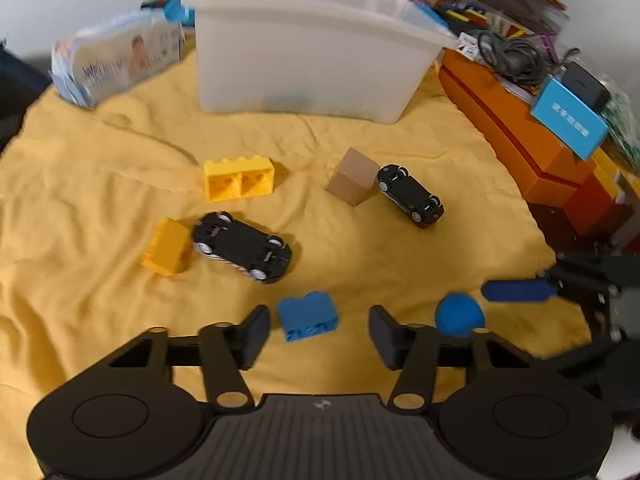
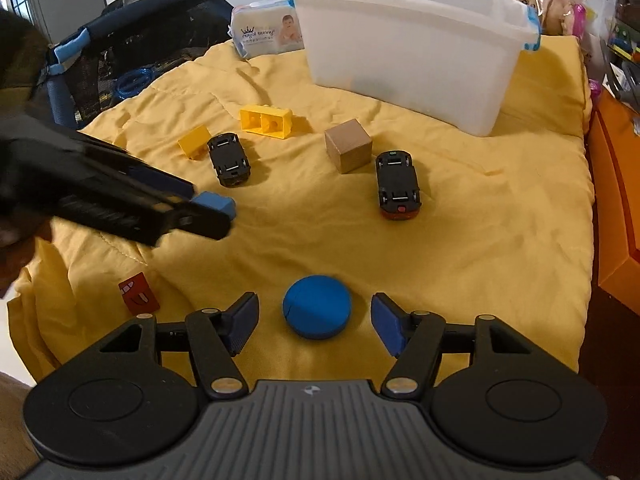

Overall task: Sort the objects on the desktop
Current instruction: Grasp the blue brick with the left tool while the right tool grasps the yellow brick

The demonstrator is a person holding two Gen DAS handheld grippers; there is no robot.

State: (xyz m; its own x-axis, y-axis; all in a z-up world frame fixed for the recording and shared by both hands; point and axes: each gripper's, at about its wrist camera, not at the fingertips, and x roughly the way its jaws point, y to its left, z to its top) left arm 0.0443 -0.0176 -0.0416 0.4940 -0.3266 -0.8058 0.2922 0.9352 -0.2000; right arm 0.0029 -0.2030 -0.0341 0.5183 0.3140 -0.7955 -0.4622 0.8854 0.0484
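Observation:
On the yellow cloth (image 1: 400, 264) a blue brick (image 1: 307, 316) lies between the fingertips of my left gripper (image 1: 318, 334), with a gap on each side; the jaws are open. A flat blue disc (image 2: 317, 306) rests between the blue pads of my right gripper (image 2: 315, 322), which is also open and not touching it. Further back lie two yellow bricks (image 1: 239, 179) (image 1: 168, 246), two black toy cars on their roofs (image 1: 242, 246) (image 1: 410, 195) and a wooden cube (image 1: 353, 176). A small red block (image 2: 138, 294) sits near the cloth's left front.
A white plastic bin (image 1: 304, 48) stands at the back of the cloth, a pack of wipes (image 1: 116, 60) to its left. Orange boxes (image 1: 516, 128) with a cable and a blue box line the right side. A dark mesh playpen (image 2: 132, 40) is beyond the left edge.

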